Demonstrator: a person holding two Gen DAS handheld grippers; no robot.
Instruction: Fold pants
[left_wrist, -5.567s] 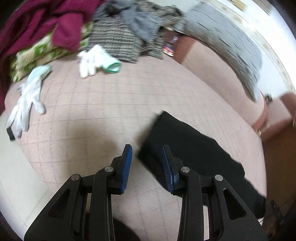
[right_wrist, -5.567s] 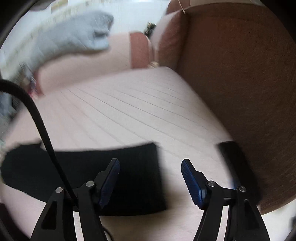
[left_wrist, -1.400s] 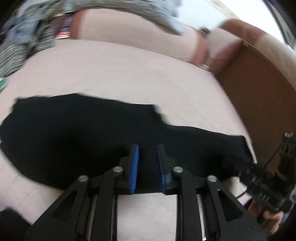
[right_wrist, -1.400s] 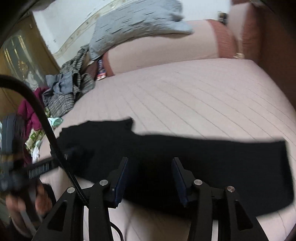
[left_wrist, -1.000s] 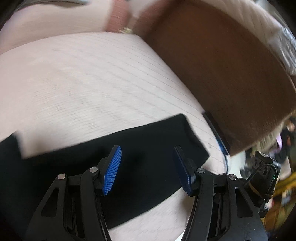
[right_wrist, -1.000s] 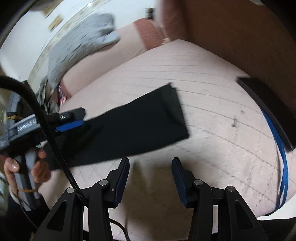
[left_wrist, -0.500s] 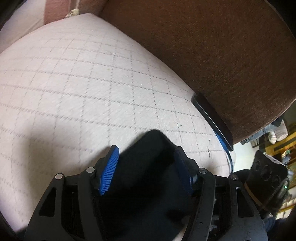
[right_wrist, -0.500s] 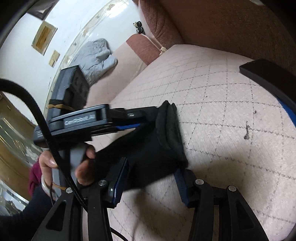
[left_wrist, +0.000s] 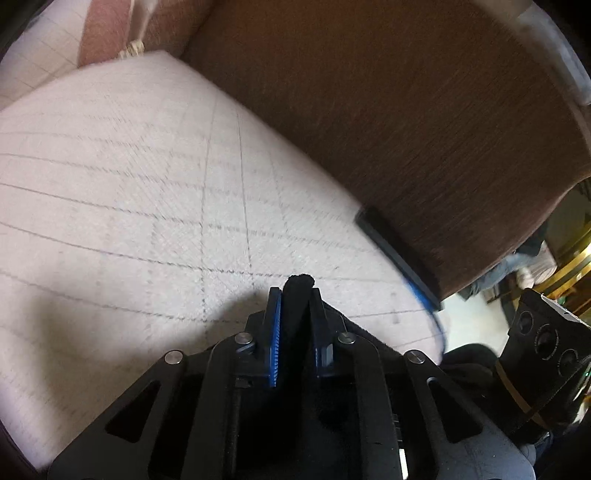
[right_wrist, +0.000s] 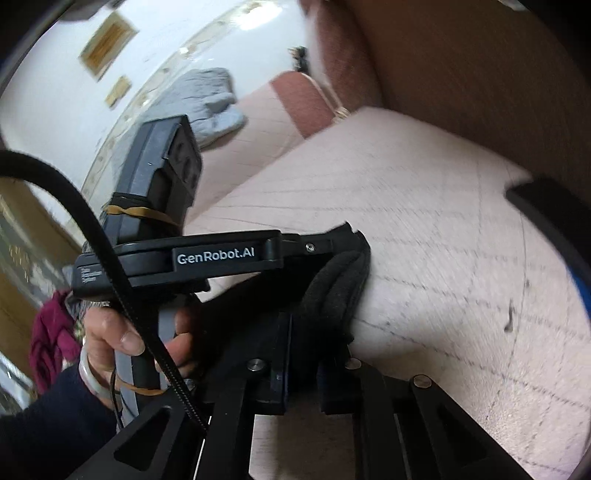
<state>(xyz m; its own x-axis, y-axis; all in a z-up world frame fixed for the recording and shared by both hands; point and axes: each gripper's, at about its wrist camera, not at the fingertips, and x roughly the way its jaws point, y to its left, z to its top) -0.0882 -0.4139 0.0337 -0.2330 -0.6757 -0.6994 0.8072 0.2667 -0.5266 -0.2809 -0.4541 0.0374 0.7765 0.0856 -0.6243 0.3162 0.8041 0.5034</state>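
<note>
Cushion (left_wrist: 129, 192), pale quilted sofa seat, largest item and my landmark; brown backrest (left_wrist: 424, 122) rises at its far side.

Pants (right_wrist: 332, 291), black, soft knit by the look: I judge them light, limp, unlikely to slip from ribbed pads but sure to sag between two holds. They sit bunched above the cushion's near edge, one end pinched in both tools. Best hold, in my judgement, is the hem corners, well spread.

Left gripper (left_wrist: 293, 295): jaws nearly together, clamping a fold of black cloth that pokes past the tips.

Right gripper (right_wrist: 303, 354): jaws narrow, cloth between them; tips buried in fabric, so contact is hard to confirm.

Hidden: most of the pants, below both views. Dark flat object (left_wrist: 399, 251) at the cushion's backrest edge, blurred, unidentified.
</note>
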